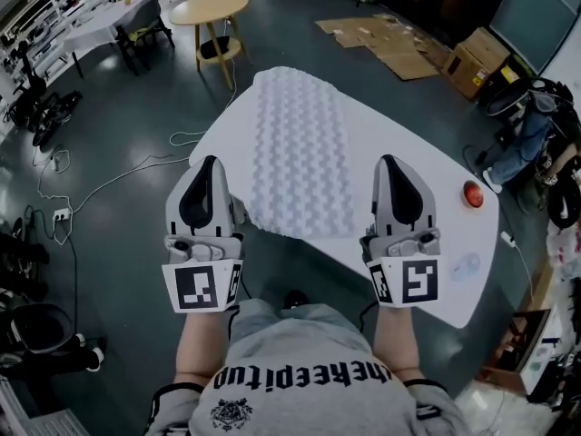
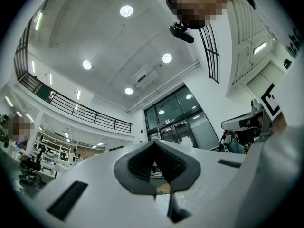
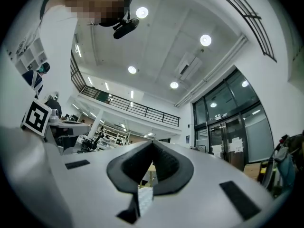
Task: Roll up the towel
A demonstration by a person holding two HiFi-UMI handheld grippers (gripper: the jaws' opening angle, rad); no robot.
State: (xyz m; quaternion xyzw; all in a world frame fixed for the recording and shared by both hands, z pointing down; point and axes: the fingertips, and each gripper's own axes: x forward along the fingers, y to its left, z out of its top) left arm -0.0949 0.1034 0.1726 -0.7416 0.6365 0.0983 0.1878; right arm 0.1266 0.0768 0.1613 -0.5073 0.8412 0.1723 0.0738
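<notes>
Bright overhead lighting, fisheye-warped edges

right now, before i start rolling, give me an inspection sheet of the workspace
surface: white table, mostly bare
job's things: towel lying flat and unrolled down the middle of the table, reaching its near edge
clutter: red round object near the table's right edge
grippers: left hand-held gripper and right hand-held gripper both shut, nothing between the jaws, held either side of the towel's near end
cables: white cable trailing on the floor left of the table
surroundings: round wooden table, flattened cardboard and cardboard box beyond the table
</notes>
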